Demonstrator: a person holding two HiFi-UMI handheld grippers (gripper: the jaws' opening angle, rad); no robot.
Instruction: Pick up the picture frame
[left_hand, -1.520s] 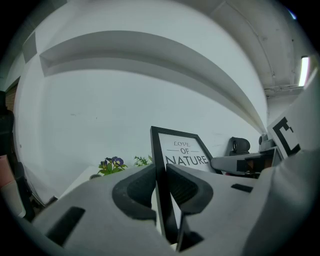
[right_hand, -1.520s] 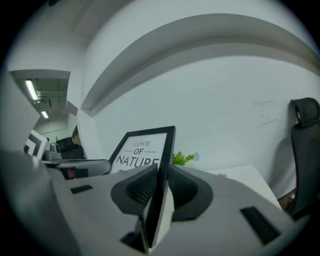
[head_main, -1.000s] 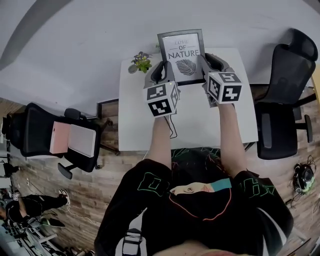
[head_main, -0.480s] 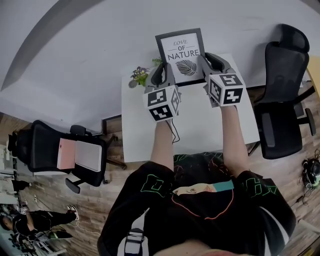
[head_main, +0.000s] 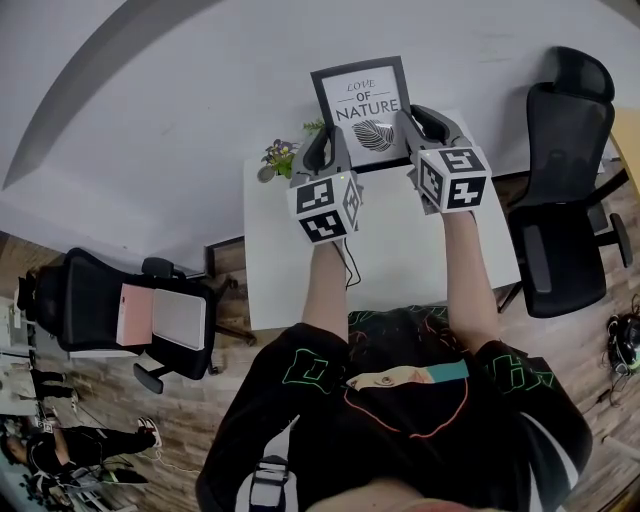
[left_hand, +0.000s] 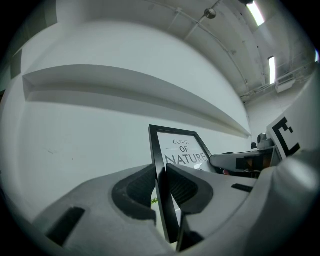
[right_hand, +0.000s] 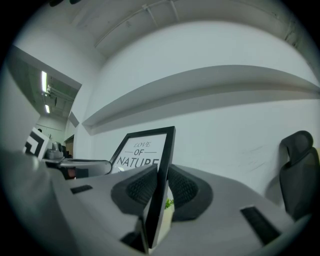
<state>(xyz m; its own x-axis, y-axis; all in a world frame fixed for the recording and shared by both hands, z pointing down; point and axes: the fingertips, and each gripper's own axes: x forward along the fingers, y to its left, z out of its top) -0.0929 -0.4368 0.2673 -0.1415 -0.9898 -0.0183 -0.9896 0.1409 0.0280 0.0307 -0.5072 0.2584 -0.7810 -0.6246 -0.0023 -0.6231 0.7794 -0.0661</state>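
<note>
A black picture frame (head_main: 362, 108) with a white "LOVE OF NATURE" print and a leaf drawing hangs upright above the far edge of the white table (head_main: 390, 250). My left gripper (head_main: 325, 150) is shut on the frame's left edge (left_hand: 161, 175), pads pressed on both faces. Clamped on the frame's right edge (right_hand: 162, 170) is my right gripper (head_main: 418, 128), its jaws shut the same way. Both grippers point level toward the white wall, and the frame is lifted clear of the table.
A small potted plant (head_main: 280, 155) stands at the table's far left corner, just left of my left gripper. A black office chair (head_main: 565, 190) is at the right; another chair (head_main: 130, 315) with a pink and white pad at the left. A long wall ledge (left_hand: 135, 95) runs behind.
Both grippers have risen a little with the frame held between them, lifting it higher against the wall. In the last half second they stay nearly still.
</note>
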